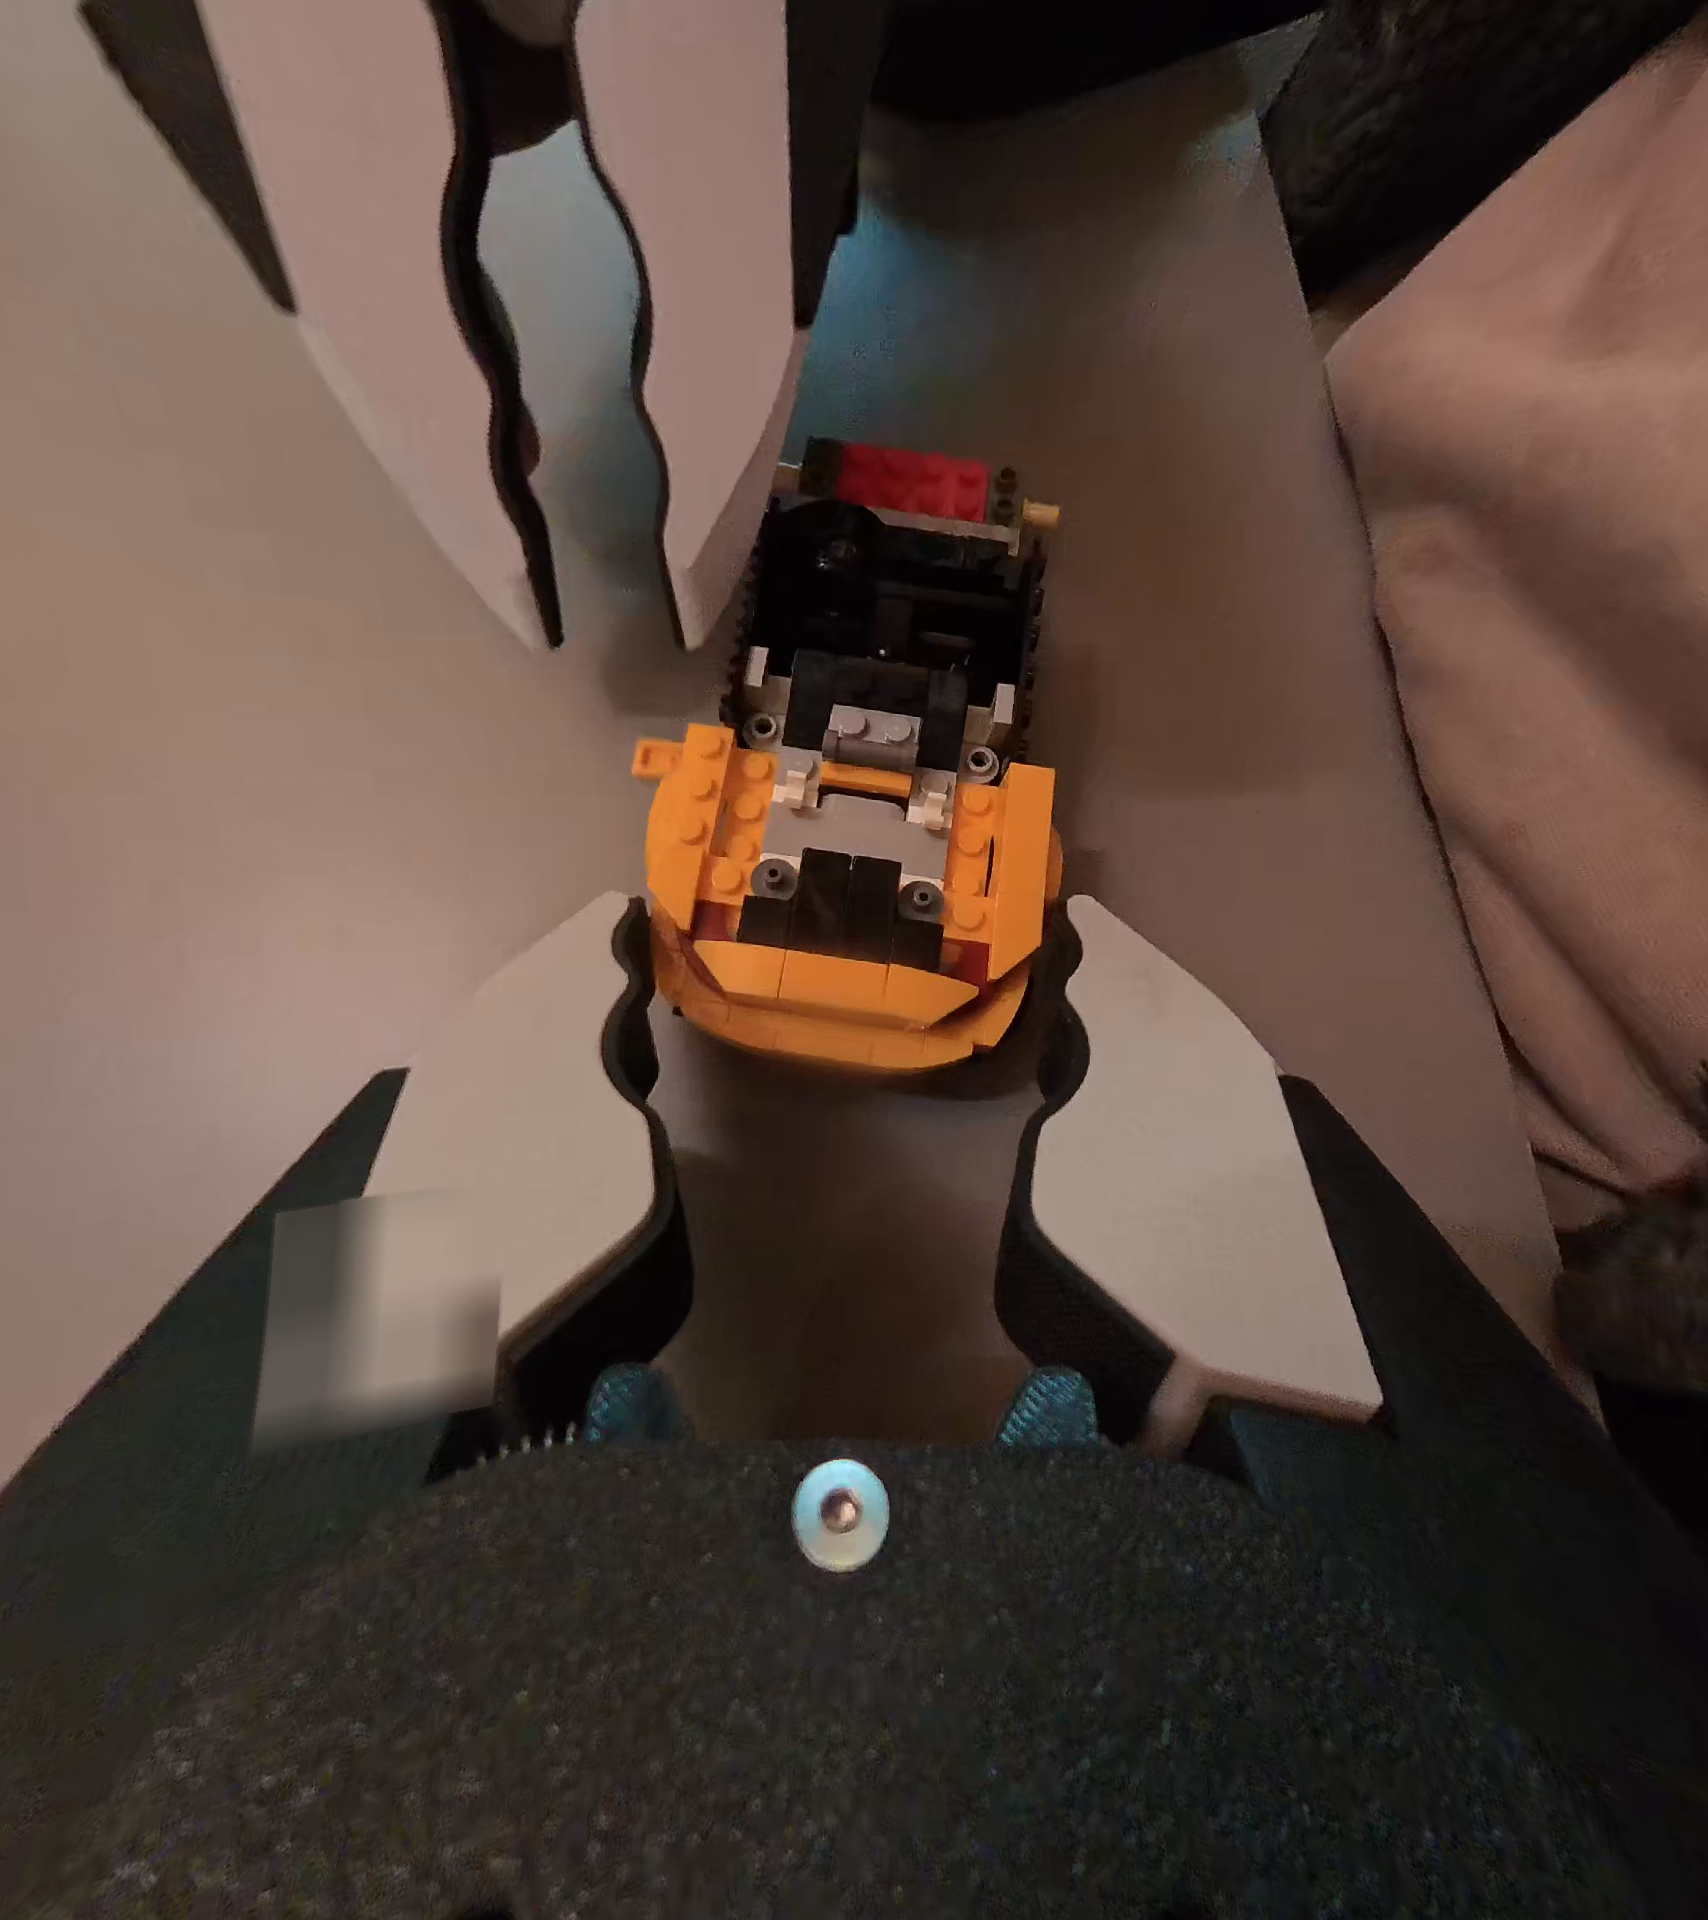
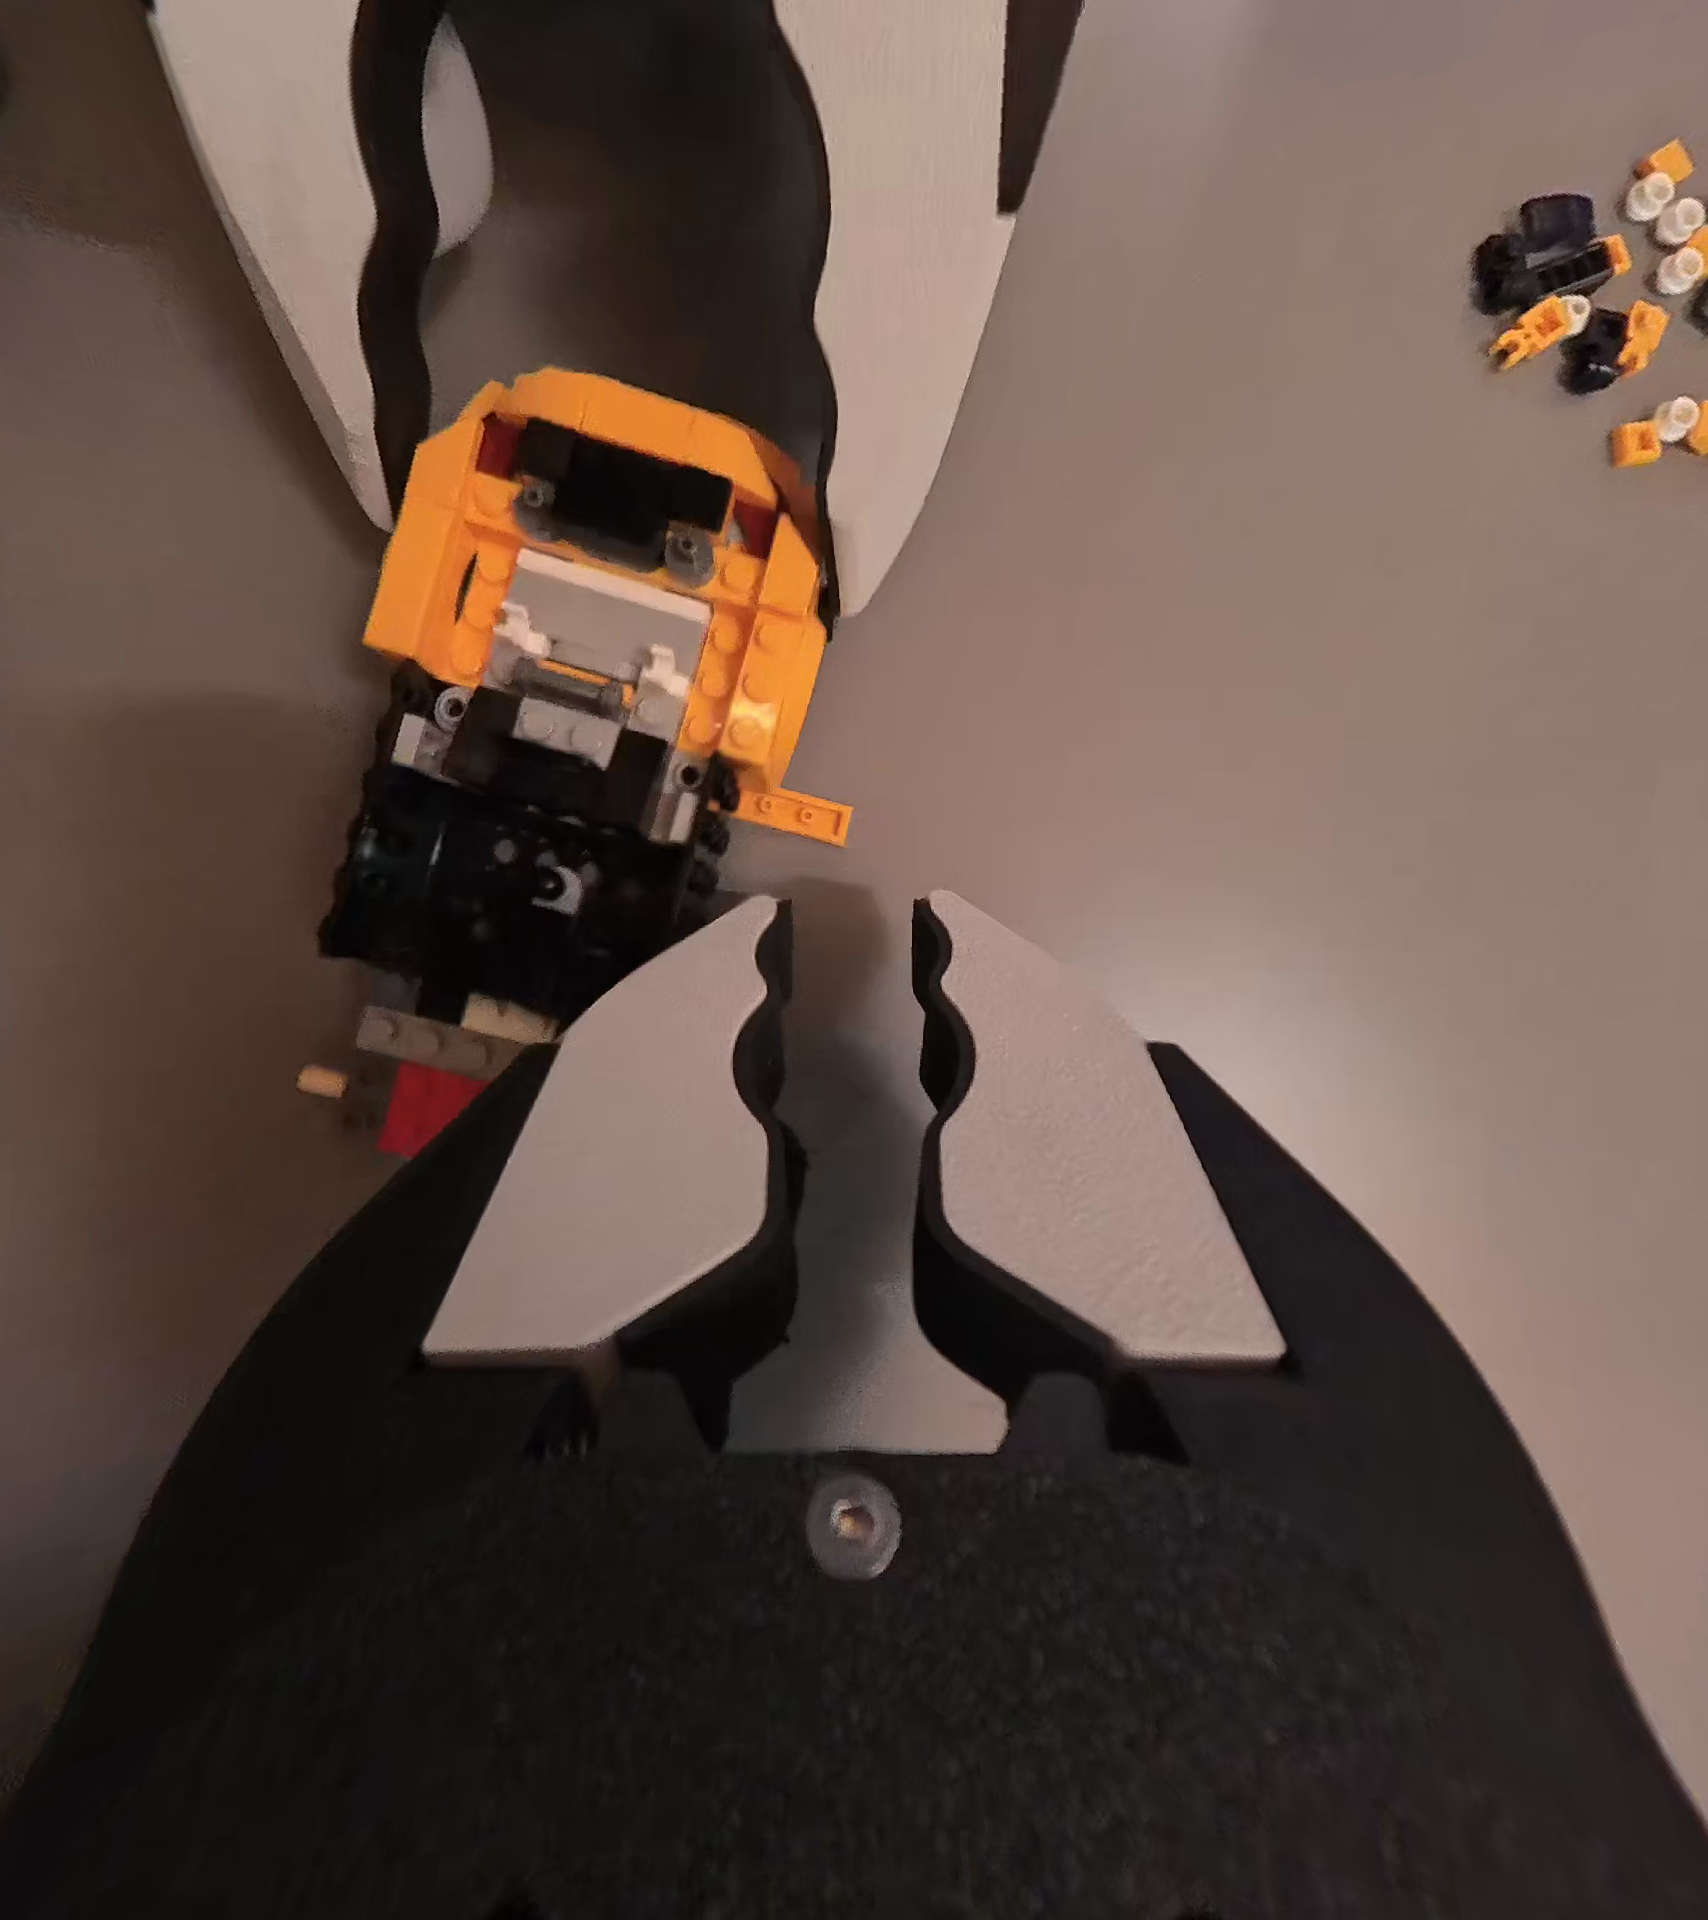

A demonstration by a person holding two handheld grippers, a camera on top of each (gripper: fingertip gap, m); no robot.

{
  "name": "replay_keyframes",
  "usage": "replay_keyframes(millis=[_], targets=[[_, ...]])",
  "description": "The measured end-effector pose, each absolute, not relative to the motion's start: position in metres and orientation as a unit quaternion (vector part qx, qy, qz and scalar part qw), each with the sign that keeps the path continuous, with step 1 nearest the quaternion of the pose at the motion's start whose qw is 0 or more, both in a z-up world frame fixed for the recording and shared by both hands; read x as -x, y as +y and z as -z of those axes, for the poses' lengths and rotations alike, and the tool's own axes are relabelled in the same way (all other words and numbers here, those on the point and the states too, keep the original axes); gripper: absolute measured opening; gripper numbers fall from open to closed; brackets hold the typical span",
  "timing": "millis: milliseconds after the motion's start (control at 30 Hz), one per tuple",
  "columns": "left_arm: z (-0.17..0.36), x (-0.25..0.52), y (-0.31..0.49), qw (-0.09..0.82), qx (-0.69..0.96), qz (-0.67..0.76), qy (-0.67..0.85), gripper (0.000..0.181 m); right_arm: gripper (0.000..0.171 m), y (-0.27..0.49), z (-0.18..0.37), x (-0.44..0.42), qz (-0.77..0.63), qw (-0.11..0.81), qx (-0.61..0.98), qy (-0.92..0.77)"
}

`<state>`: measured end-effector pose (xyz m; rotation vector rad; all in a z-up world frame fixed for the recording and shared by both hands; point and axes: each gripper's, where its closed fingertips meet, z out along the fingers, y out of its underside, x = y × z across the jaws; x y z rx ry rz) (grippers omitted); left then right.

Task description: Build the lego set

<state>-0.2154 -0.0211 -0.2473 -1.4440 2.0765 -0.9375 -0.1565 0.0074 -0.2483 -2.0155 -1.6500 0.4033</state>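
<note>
A part-built lego car lies on the grey table, with an orange body, a black middle and red bricks at its far end. My left gripper is shut on the car's orange end, one finger on each side. The right wrist view shows the car with the left gripper around that end. My right gripper is empty, its jaws a narrow gap apart, just right of the car's black middle. It also shows in the left wrist view. A thin orange plate sticks out from the car's side.
A scatter of several loose orange, black and white lego pieces lies at the far right of the table. A pinkish cloth and dark fuzzy fabric border the table beyond the car. The left gripper's tips are roughly 7 centimetres from the right gripper's.
</note>
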Motion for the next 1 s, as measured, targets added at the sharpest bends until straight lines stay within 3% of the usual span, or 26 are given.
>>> replay_keyframes(millis=[33, 200, 467, 633, 733, 900, 1000], targets=[[0.248, 0.213, -0.023, 0.220, 0.517, 0.334, 0.757, 0.071, 0.022, 0.009, 0.248, 0.157, -0.148, 0.247, 0.730, -0.620], [0.249, 0.214, -0.032, 0.216, 0.493, 0.345, 0.769, 0.068, 0.021, 0.010, 0.242, 0.169, -0.166, 0.241, 0.639, -0.711], [0.248, 0.219, -0.033, 0.206, 0.485, 0.354, 0.773, 0.068, 0.025, 0.001, 0.263, 0.180, -0.176, 0.138, 0.547, -0.807], [0.248, 0.216, -0.028, 0.216, 0.494, 0.355, 0.764, 0.068, 0.008, -0.001, 0.263, 0.176, -0.210, 0.108, 0.562, -0.793], [0.248, 0.209, -0.020, 0.234, 0.516, 0.348, 0.747, 0.067, 0.007, 0.008, 0.260, 0.159, -0.212, 0.124, 0.601, -0.761], [0.248, 0.195, -0.010, 0.265, 0.545, 0.340, 0.719, 0.069, 0.007, 0.028, 0.217, 0.134, -0.251, 0.230, 0.676, -0.653], [0.242, 0.194, -0.016, 0.259, 0.531, 0.364, 0.720, 0.086, 0.007, 0.020, 0.194, 0.127, -0.292, 0.251, 0.701, -0.600]])
